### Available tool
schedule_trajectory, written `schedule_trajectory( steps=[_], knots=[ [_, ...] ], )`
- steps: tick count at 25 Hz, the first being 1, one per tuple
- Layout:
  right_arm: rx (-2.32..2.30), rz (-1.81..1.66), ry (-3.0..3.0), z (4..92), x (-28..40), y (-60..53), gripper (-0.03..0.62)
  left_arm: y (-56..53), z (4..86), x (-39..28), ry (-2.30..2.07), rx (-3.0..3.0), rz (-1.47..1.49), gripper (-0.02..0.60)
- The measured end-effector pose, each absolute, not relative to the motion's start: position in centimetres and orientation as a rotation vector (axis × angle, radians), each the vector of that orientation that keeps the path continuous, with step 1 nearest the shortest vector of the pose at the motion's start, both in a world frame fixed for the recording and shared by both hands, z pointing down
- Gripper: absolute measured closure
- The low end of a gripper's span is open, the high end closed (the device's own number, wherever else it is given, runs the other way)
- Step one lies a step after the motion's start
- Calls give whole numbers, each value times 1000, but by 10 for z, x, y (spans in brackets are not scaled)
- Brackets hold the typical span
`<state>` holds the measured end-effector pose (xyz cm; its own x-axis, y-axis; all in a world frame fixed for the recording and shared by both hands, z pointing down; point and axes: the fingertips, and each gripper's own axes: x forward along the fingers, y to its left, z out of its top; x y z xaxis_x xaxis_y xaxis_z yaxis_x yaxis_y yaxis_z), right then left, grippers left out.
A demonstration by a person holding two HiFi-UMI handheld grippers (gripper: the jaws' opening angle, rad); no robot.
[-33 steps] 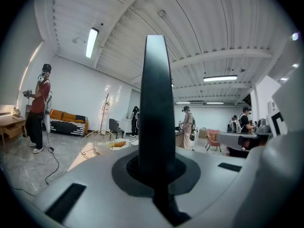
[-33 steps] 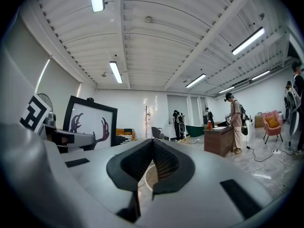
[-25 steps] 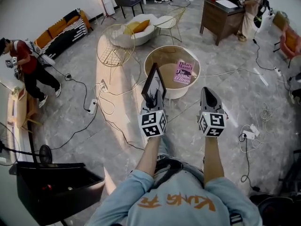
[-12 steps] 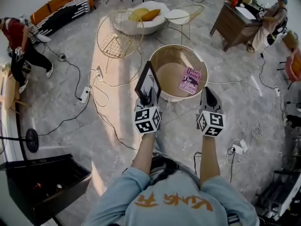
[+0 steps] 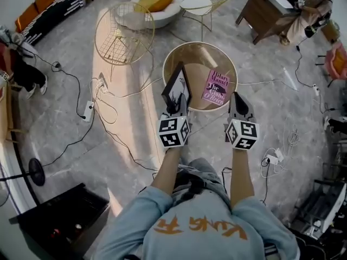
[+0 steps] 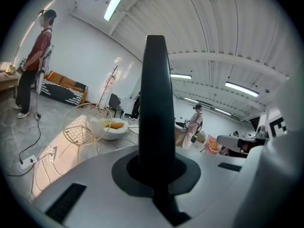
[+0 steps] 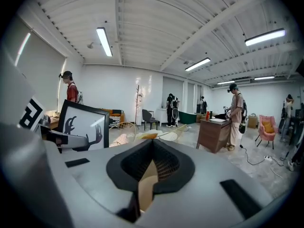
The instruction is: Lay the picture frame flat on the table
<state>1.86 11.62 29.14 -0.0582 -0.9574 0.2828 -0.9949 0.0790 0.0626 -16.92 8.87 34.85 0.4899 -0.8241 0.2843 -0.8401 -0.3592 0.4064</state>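
My left gripper [image 5: 174, 110] is shut on the lower edge of a black picture frame [image 5: 177, 84] with a white print of a dark figure. The frame stands upright, over the near left part of the round tan table [image 5: 184, 52]. In the left gripper view the frame [image 6: 156, 103] shows edge-on as a dark bar between the pads. The right gripper view shows the frame's face [image 7: 83, 122] at the left, with my left gripper [image 7: 71, 139] on it. My right gripper [image 5: 238, 98] hovers shut and empty at the table's near right rim, apart from the frame.
A pink book [image 5: 216, 86] lies on the table's right half. Beyond the table stand a gold wire chair [image 5: 123, 34], a white seat with yellow cushions [image 5: 152, 7] and a brown desk [image 5: 265, 12] with a person beside it. Cables and a power strip [image 5: 89, 111] lie on the floor.
Both grippers have come forward to the round table, and the frame, still held upright by the left one, now stands over the table's near part. The right gripper has stayed shut.
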Motion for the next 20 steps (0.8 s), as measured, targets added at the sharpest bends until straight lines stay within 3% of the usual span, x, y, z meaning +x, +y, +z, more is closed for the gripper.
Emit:
schedule_trajectory(
  steps=[20],
  knots=[
    [1960,414,-2177,334,69,-1,595,-14,397,-101,-1269,2216,231,557]
  ],
)
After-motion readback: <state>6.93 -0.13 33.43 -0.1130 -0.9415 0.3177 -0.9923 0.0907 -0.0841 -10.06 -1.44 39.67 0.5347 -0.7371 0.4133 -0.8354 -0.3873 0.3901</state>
